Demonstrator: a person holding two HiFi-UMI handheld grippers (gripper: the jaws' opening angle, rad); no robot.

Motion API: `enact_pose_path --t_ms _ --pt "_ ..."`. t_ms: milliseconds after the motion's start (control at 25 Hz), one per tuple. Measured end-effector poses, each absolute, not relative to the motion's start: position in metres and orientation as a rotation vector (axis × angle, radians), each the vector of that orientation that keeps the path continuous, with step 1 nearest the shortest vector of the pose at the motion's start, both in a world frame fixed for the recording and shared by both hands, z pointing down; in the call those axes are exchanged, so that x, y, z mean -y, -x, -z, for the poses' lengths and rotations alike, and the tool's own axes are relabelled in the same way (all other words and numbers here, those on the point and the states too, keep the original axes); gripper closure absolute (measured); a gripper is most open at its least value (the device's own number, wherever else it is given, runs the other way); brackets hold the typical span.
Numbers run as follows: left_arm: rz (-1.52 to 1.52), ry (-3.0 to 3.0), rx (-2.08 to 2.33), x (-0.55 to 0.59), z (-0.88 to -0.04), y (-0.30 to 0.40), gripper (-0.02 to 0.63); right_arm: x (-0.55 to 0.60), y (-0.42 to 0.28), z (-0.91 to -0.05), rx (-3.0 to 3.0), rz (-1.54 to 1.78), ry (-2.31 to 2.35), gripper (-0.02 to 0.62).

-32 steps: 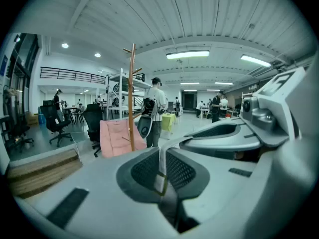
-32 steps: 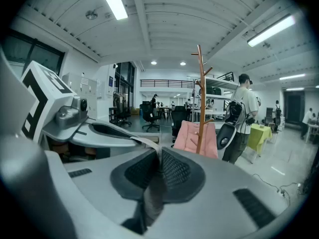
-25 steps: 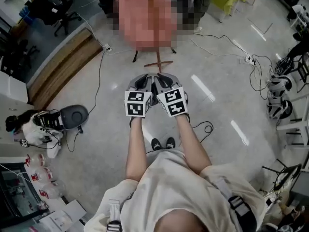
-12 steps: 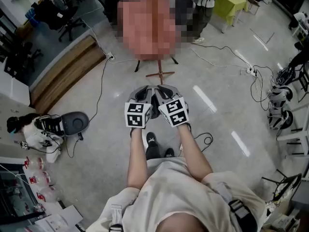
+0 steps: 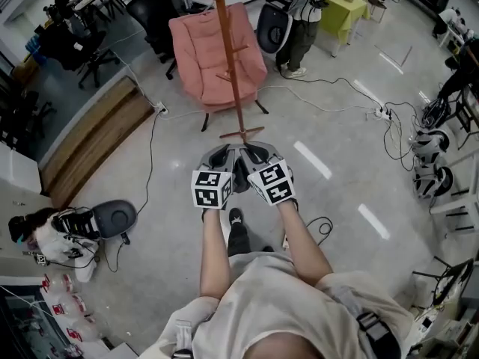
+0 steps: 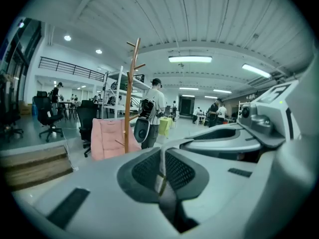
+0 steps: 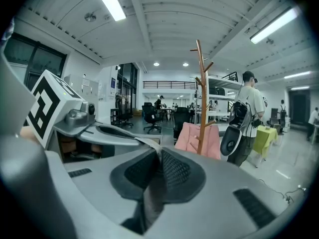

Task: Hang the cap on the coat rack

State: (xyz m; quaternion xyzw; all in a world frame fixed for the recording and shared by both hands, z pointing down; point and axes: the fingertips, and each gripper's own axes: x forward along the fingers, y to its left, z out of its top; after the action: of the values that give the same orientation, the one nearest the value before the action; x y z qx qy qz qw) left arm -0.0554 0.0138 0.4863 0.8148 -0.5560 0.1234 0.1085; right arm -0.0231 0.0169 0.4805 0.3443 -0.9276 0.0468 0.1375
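Grey two-jaw left gripper (image 5: 227,150) (image 6: 160,151): jaws drawn together to a narrow slit. A thin pale strip is pinched between the dark mesh pads (image 6: 144,171).
Grey two-jaw right gripper (image 5: 256,149) (image 7: 160,151): jaws likewise pressed together on the same thin strip, with dark mesh on both sides of the seam.
Cap, seen only as a thin pale fabric edge (image 7: 143,142) (image 6: 160,179): clamped in both grippers and spanning the short gap from one to the other. Its crown cannot be made out, because in the head view the two gripper noses cover it.
Left forearm (image 5: 212,241): bare, stretched forward from the body, with the wrist straight. Its black-and-white marker cube (image 5: 212,188) faces up toward the head camera.
Right forearm (image 5: 301,238): bare, stretched forward and angled slightly inward. Its marker cube (image 5: 272,183) sits just beside the left one.
Gripper pair: side by side in front of the torso, noses converging until they nearly meet. Both aim roughly level across the room at the rack.
Tall brown wooden coat rack with short pegs (image 5: 232,66) (image 6: 131,93) (image 7: 202,98): upright on a crossed foot directly ahead of the grippers and apart from them. Its pegs are bare.
Pink padded lounge chair (image 5: 209,51): just behind the rack.
Standing person with a backpack (image 5: 299,17) (image 7: 246,118): beyond the rack, beside a yellow-green low table (image 5: 346,6).
Pale polished floor (image 5: 337,193): crossed by black cables.
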Motion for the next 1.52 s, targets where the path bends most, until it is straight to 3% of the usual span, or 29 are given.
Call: enact_pose_path --t_ms 720,1520 --pt "-0.367 -2.466 1.562 0.100 -0.473 0.112 0.589 0.097 0.080 -0.473 2.671 -0.200 -1.116 0.568" --pt "-0.467 -2.523 1.378 0.134 -0.491 0.097 0.580 0.146 0.065 -0.481 2.593 -0.290 -1.290 0.560"
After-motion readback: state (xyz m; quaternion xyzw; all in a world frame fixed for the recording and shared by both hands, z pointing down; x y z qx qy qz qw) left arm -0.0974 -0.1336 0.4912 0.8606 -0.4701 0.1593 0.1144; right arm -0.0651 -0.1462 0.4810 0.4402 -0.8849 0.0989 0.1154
